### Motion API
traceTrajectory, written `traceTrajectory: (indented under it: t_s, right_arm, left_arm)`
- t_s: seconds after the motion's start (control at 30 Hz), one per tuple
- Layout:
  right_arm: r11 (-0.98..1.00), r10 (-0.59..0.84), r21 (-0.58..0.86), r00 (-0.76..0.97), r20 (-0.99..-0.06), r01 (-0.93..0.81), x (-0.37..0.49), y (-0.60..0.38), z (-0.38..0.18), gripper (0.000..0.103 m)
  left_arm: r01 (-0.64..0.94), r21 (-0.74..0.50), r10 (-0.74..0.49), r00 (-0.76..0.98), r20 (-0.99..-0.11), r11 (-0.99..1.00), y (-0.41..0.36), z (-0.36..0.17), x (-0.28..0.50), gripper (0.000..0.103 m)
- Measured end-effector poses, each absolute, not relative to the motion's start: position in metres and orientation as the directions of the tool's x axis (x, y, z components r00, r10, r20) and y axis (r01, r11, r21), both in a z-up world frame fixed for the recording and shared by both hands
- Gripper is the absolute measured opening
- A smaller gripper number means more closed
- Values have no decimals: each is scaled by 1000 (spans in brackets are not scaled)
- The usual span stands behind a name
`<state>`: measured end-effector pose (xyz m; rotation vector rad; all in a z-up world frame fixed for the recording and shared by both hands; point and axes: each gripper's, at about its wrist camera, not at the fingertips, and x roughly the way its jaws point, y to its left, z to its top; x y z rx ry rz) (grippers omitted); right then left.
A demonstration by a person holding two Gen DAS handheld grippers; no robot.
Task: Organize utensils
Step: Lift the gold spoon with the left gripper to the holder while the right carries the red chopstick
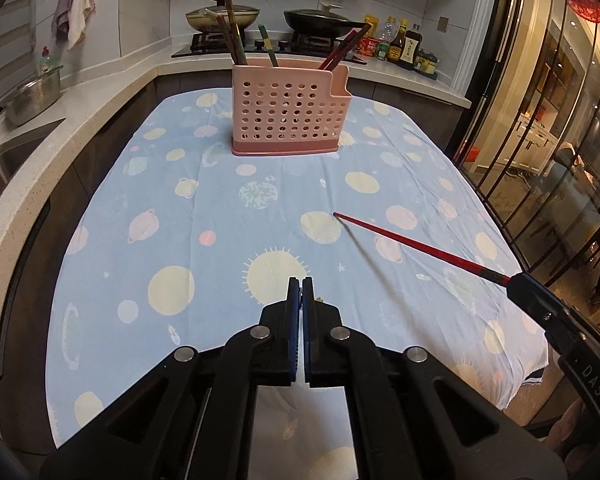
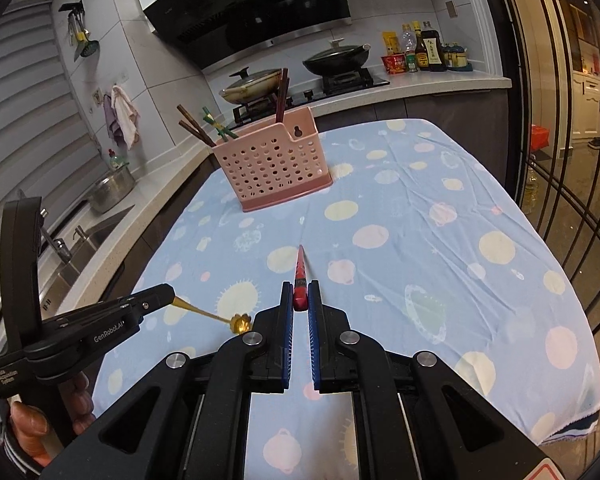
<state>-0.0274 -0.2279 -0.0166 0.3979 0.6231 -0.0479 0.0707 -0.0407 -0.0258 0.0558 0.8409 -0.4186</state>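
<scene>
A pink perforated utensil holder [image 1: 290, 114] stands at the far end of the table and holds several chopsticks; it also shows in the right wrist view [image 2: 274, 164]. My right gripper [image 2: 301, 294] is shut on a red chopstick [image 2: 300, 276] that points toward the holder; from the left wrist view the chopstick [image 1: 412, 242] sticks out of that gripper [image 1: 518, 284] above the cloth. My left gripper [image 1: 301, 286] is shut on a small gold spoon [image 2: 220, 317], seen from the right wrist view, where the gripper [image 2: 168, 294] holds its handle just above the table.
A blue tablecloth with planet prints [image 1: 220, 240] covers the table. A counter with a sink [image 2: 88, 236] and a metal pot [image 2: 112, 190] runs along the left. A stove with pans [image 1: 260, 20] and sauce bottles [image 1: 404, 46] lie behind. Glass doors [image 1: 540, 120] stand on the right.
</scene>
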Motion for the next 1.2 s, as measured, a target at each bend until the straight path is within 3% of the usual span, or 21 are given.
traceTrajectory:
  t_s: [0.5, 1.2]
  right_arm:
    - [912, 71, 390, 889, -452, 125, -18, -245, 46, 7]
    - [923, 16, 374, 963, -269, 89, 53, -278, 131, 7]
  left_arm:
    - [381, -88, -333, 644, -688, 920, -35, 14, 83, 1]
    - [395, -94, -382, 758, -528, 914, -43, 115, 158, 1]
